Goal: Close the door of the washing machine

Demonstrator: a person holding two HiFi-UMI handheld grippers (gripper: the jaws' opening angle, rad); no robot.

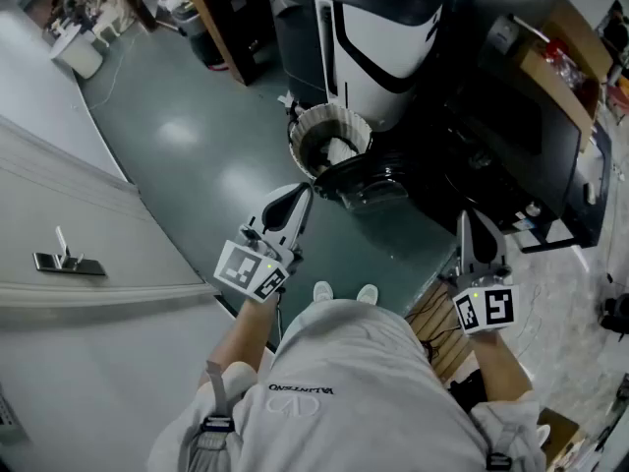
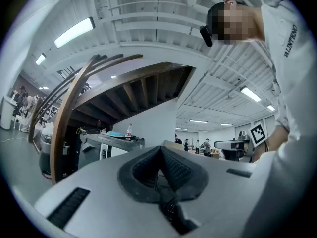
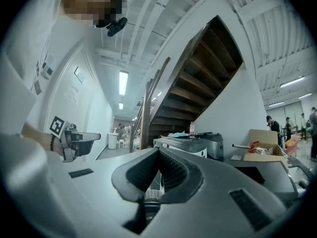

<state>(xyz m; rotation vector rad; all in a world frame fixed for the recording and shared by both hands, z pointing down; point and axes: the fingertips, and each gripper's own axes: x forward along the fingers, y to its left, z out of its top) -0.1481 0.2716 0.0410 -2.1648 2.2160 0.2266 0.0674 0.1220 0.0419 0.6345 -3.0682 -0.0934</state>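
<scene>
Looking down in the head view onto grey-green floor [image 1: 187,136], spread across the upper left and middle of the frame. Upper centre: washing machine [image 1: 383,47], white front with a black curve, dark top. Just below it, near frame centre: door [image 1: 366,177], glossy black and round, swung out from the body and plainly not yet shut. Just left of the door, touching or nearly so, a pale ribbed round tub [image 1: 329,136] with something light inside; cannot tell whether a basket or part of the machine. Right of centre, a dark low cabinet [image 1: 531,136].

Lower down, left gripper [image 1: 301,195], pointed up-frame toward the door, near it but apart. Clenched on nothing, pads meeting with no gap in the left gripper view. Right gripper [image 1: 469,222], at lower right, well apart from the door, likewise clenched and empty. Between them, toward the bottom, two pale shoes [image 1: 344,291].

Judged as the approach step, with nothing touching the door. Next move, most likely: bring the closed left tip against the outer face of the door, away from the hinge, and push in an arc toward the machine's front until latched. Calls for clearing the ribbed tub first if in the swing path, and for a firm final press.
</scene>
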